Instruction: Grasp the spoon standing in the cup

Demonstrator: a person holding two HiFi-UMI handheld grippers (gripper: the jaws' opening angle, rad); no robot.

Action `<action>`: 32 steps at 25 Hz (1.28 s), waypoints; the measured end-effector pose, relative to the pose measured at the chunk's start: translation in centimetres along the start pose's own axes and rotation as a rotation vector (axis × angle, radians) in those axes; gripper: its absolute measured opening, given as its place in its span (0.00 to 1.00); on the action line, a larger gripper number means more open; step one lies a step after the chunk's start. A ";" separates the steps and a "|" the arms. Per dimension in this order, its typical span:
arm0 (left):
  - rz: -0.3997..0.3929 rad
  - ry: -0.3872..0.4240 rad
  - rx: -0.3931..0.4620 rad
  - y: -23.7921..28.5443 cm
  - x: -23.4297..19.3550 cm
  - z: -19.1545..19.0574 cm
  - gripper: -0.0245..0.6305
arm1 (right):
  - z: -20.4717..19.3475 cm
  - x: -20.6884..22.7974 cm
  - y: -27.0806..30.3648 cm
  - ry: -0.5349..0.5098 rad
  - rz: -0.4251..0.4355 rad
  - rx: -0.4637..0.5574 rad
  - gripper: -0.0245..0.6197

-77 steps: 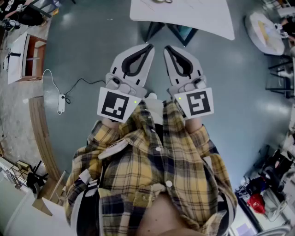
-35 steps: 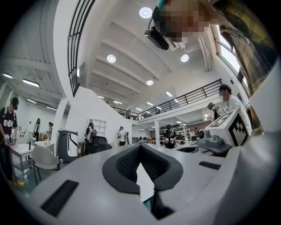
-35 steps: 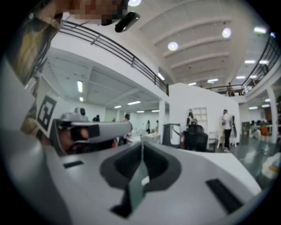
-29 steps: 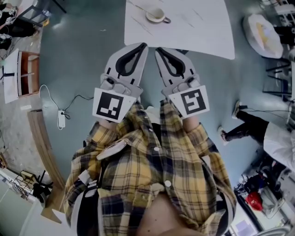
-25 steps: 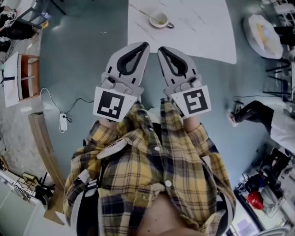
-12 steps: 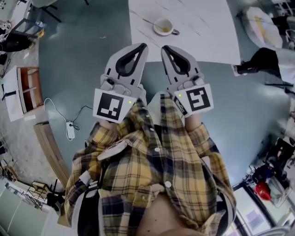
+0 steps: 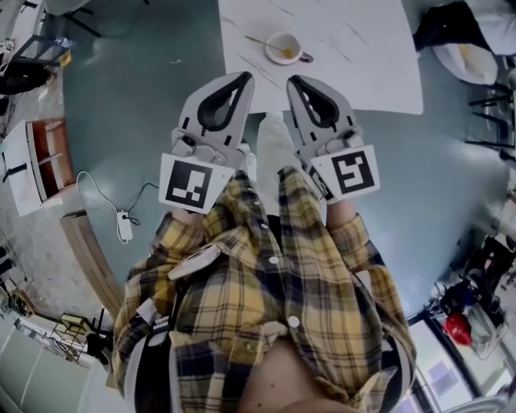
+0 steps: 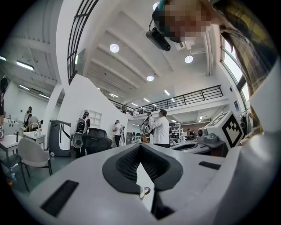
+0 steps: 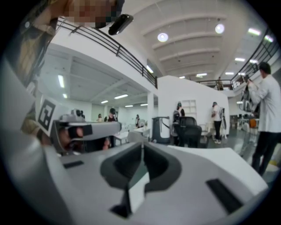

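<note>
A small white cup [image 7: 284, 47] stands on the white marble table [image 7: 355, 56] at the top of the head view. A thin spoon [image 7: 260, 39] leans out of it to the left. Both grippers are held side by side short of the table's near edge, above the grey floor. My left gripper [image 7: 245, 77] is shut with nothing in it, and so is my right gripper [image 7: 293, 81]. In the left gripper view the jaws [image 8: 140, 146] meet, and the cup [image 8: 143, 191] shows small through the gap below them. In the right gripper view the jaws [image 9: 142, 147] are shut too.
My light shoe [image 7: 274, 141] shows on the floor between the grippers. A power strip with its cable [image 7: 123, 227] and a wooden shelf unit [image 7: 44, 157] lie to the left. A person [image 7: 451, 20] is past the table's right corner. People stand far off [image 8: 160, 128].
The table and cup have come into view and drawn nearer to the grippers. My shoe has stepped forward between them. Both grippers stay shut.
</note>
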State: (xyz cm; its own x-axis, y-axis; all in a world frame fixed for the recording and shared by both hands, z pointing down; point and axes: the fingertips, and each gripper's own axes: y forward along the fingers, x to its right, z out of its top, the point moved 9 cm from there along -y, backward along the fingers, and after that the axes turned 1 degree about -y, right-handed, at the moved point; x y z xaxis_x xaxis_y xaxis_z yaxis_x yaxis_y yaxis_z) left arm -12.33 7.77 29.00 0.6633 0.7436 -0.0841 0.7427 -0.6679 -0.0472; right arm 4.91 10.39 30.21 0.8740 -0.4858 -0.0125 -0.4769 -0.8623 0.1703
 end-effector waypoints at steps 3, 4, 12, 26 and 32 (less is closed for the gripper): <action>0.019 0.005 0.004 1.3 -0.7 -0.3 0.06 | -0.2 1.2 0.9 -0.002 0.017 -0.001 0.10; 0.026 0.007 0.006 1.9 -0.9 -0.4 0.06 | -0.2 1.8 1.2 -0.004 0.023 -0.001 0.10; 0.096 0.021 0.018 7.7 -2.4 0.0 0.06 | 0.8 7.1 5.4 -0.035 0.118 0.003 0.10; 0.231 0.064 0.027 16.3 -3.1 1.0 0.06 | 2.1 15.4 10.0 -0.043 0.281 0.035 0.10; 0.284 0.070 0.025 17.5 -3.1 1.2 0.06 | 2.0 17.1 11.1 -0.036 0.340 0.031 0.10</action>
State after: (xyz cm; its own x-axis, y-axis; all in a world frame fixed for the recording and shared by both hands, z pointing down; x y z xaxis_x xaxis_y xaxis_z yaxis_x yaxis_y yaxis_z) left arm -1.45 -6.25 27.21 0.8498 0.5264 -0.0288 0.5243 -0.8496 -0.0565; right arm 14.35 -7.72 29.95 0.6608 -0.7505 0.0053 -0.7435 -0.6537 0.1410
